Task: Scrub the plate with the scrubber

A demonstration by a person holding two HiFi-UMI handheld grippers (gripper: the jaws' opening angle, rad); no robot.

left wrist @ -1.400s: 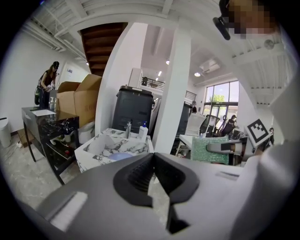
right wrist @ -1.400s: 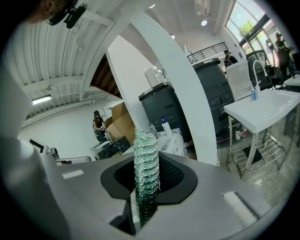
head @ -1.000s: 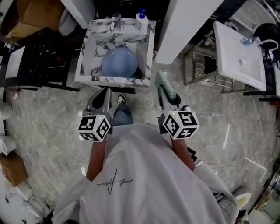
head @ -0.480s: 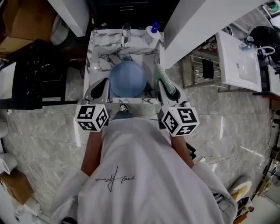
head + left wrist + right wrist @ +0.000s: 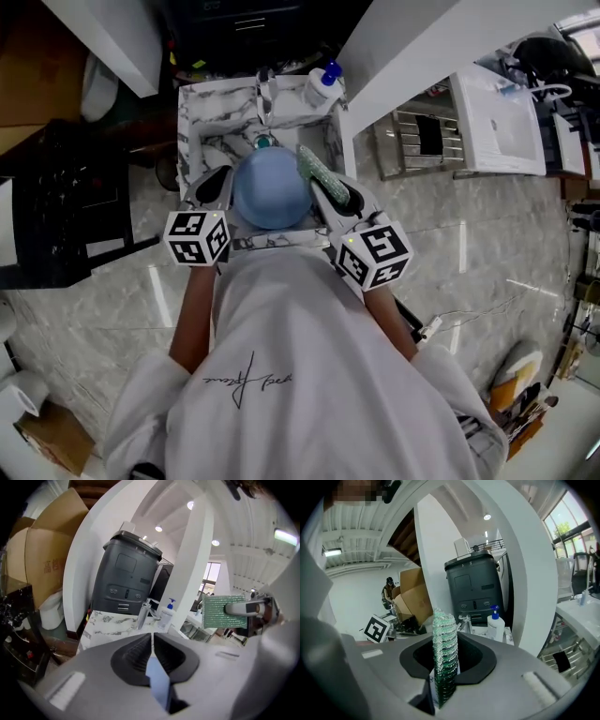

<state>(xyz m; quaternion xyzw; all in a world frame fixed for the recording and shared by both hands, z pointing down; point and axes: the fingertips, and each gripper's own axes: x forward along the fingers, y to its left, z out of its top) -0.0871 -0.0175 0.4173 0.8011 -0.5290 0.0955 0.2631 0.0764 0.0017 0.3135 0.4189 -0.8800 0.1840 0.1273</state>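
Left tool [image 5: 151, 638] clamps plate [image 5: 272, 187], right tool [image 5: 446, 644] scrubber [image 5: 316, 169]

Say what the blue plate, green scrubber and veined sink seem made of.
Round blue plate: smooth, matte, thin-edged, likely plastic, possibly glazed ceramic.
Green mesh scrubber: glinting woven strands, probably synthetic fibre.
White grey-veined sink: marble or marble-look stone, polished.

Staged washroom mock-up in big hall; freestanding marble sink [image 5: 192, 141]; spare white basin [image 5: 497, 122]; stacked cardboard boxes [image 5: 51, 569]; high ceiling lights [image 5: 190, 505].
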